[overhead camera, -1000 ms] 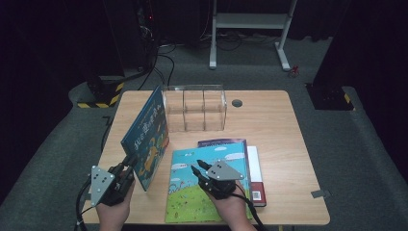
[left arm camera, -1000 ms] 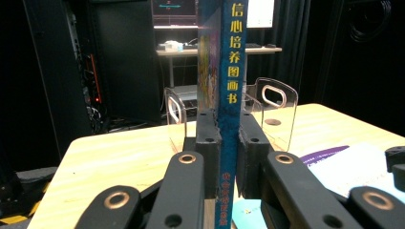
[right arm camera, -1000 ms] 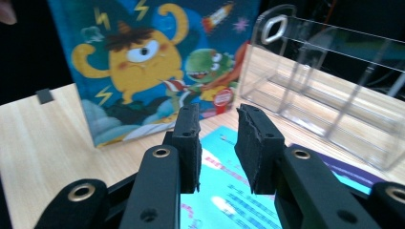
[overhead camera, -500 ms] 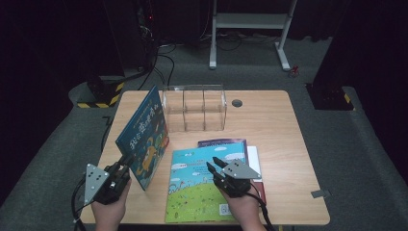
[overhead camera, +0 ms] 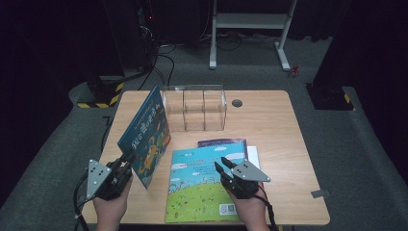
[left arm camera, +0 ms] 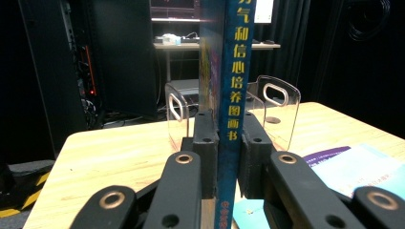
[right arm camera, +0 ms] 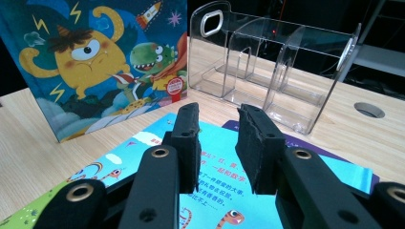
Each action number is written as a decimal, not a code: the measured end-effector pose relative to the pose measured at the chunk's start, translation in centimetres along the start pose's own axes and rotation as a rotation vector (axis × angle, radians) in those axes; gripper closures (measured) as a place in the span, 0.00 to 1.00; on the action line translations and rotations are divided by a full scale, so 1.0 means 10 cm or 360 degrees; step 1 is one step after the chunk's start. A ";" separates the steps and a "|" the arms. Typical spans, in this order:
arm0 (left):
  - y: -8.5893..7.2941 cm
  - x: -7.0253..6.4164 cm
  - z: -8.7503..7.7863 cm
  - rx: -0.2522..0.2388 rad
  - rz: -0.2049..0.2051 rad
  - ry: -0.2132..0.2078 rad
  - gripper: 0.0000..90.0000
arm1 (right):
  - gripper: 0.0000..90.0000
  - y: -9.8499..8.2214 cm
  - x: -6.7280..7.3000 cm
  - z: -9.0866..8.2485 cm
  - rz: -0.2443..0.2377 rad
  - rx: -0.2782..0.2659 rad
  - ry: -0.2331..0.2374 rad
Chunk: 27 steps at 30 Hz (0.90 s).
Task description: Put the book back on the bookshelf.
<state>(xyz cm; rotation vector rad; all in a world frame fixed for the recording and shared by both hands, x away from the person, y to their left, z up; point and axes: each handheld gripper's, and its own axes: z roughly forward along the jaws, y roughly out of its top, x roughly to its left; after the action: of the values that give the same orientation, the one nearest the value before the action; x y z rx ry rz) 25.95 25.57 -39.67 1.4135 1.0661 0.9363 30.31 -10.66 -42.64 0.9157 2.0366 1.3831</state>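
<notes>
A wooden table (overhead camera: 269,120) stands in a dark room on grey carpet. The left gripper (left arm camera: 228,143) has its jaws clamped on the spine of a blue monster picture book (overhead camera: 146,134), which stands upright on edge at the table's left side, leaning slightly. The right gripper (right arm camera: 217,138) has its jaws spread a little with nothing between them, hovering over a green-and-blue book (overhead camera: 199,187) lying flat on a purple book (overhead camera: 223,143). A clear acrylic divider rack (overhead camera: 195,108) stands just behind the upright book.

dark blue monster book (overhead camera: 146,134), light blue-green book (overhead camera: 202,183), clear organizer (overhead camera: 195,107)
</notes>
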 end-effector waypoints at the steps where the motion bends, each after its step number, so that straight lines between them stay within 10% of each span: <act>1: 0.00 0.00 0.00 -0.0002 -0.0001 -0.0001 0.89 | 0.77 0.00 0.00 0.00 0.0004 0.0004 0.0001; 27: 0.21 0.05 0.06 -0.0049 0.0028 -0.0044 0.82 | 0.75 -0.04 0.03 0.05 0.0003 0.0036 0.0010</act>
<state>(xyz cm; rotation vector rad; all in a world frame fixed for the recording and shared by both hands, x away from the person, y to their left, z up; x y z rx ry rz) 26.93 25.86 -37.71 1.4088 1.0159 0.9396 30.35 -10.26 -43.16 0.9243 2.0604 1.3684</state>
